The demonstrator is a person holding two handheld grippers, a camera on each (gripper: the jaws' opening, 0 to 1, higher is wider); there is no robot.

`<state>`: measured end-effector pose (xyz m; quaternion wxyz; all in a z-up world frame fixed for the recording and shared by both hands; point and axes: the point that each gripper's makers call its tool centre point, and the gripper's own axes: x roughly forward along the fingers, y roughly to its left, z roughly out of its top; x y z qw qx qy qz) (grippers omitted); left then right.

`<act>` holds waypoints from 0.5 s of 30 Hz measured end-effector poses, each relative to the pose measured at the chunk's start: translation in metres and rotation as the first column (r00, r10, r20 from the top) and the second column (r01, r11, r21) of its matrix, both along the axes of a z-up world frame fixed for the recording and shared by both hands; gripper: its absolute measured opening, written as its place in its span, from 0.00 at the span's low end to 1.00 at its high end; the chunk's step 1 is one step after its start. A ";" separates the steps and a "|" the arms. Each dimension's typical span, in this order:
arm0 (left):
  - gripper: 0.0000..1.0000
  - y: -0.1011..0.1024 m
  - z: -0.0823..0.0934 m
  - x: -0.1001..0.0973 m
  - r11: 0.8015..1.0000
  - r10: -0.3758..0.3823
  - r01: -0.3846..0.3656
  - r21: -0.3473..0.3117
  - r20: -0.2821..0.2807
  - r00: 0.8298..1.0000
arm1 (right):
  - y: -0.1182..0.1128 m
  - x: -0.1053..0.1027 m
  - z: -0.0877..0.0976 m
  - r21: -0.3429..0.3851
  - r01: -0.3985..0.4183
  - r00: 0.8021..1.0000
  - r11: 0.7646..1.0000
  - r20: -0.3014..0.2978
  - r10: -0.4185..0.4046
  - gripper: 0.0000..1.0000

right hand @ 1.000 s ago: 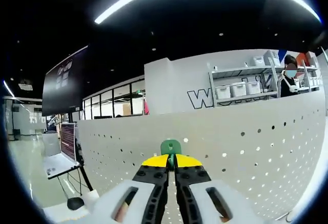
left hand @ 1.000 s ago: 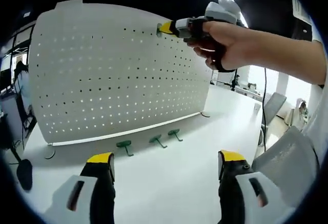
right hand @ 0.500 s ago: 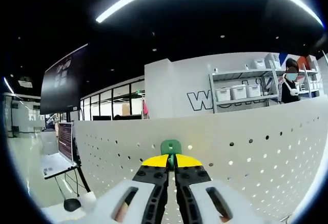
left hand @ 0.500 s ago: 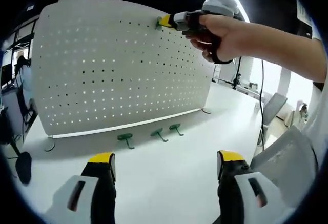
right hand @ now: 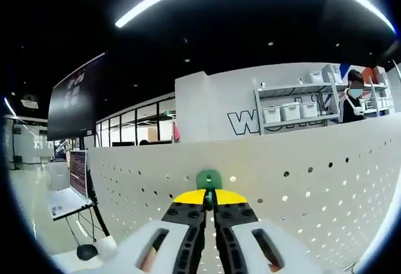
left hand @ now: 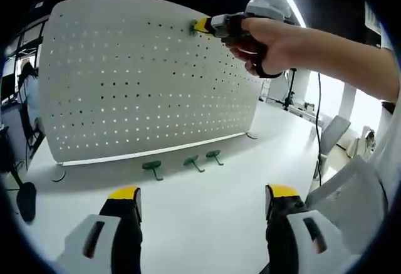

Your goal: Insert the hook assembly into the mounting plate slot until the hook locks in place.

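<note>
Left gripper view: the white pegboard (left hand: pixel 144 79) stands upright on the white table (left hand: pixel 207 211). Three green hooks (left hand: pixel 152 168) lie loose on the table just before its lower edge. The left gripper (left hand: pixel 200 202) hovers low with jaws wide apart, holding nothing. Upper right, a hand (left hand: pixel 269 42) holds the right gripper (left hand: pixel 202 26) at the board's top rows.

Right gripper view: the right gripper's jaws are clamped on a green hook (right hand: pixel 208 179), which sits against the pegboard face.

A small green hook (right hand: pixel 208 179) is pinched in the right tool (right hand: pixel 210 197), its head against the upright white perforated mounting plate (left hand: pixel 150 79). Three more green hooks (left hand: pixel 152 169) lie ahead of the left tool.
</note>
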<state>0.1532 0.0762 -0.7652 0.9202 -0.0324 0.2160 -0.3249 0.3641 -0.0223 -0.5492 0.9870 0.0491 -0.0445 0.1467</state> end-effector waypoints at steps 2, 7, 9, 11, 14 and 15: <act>0.82 -0.001 0.001 0.000 1.000 -0.001 0.001 -0.001 0.003 1.000 | 0.001 0.001 -0.001 -0.012 0.018 1.000 1.000 -0.003 -0.018 0.01; 0.82 -0.006 0.000 -0.002 1.000 -0.021 0.021 0.005 0.005 1.000 | 0.001 0.002 -0.002 -0.006 0.072 0.997 0.997 -0.002 -0.072 0.01; 0.82 -0.005 0.000 -0.001 1.000 -0.019 0.019 0.003 0.005 1.000 | 0.000 0.002 -0.001 0.010 0.087 0.996 0.996 -0.005 -0.087 0.01; 0.82 -0.005 0.000 -0.001 1.000 -0.017 0.017 0.006 0.007 1.000 | 0.002 0.002 -0.001 0.010 0.111 0.994 0.994 -0.004 -0.111 0.01; 0.82 -0.005 0.000 -0.001 1.000 -0.014 0.014 0.009 0.006 1.000 | 0.001 0.003 -0.001 0.013 0.146 0.989 0.989 -0.012 -0.146 0.01; 0.82 -0.005 0.000 -0.001 1.000 -0.014 0.014 0.009 0.008 1.000 | -0.001 0.003 -0.001 0.031 0.164 0.986 0.986 -0.022 -0.163 0.01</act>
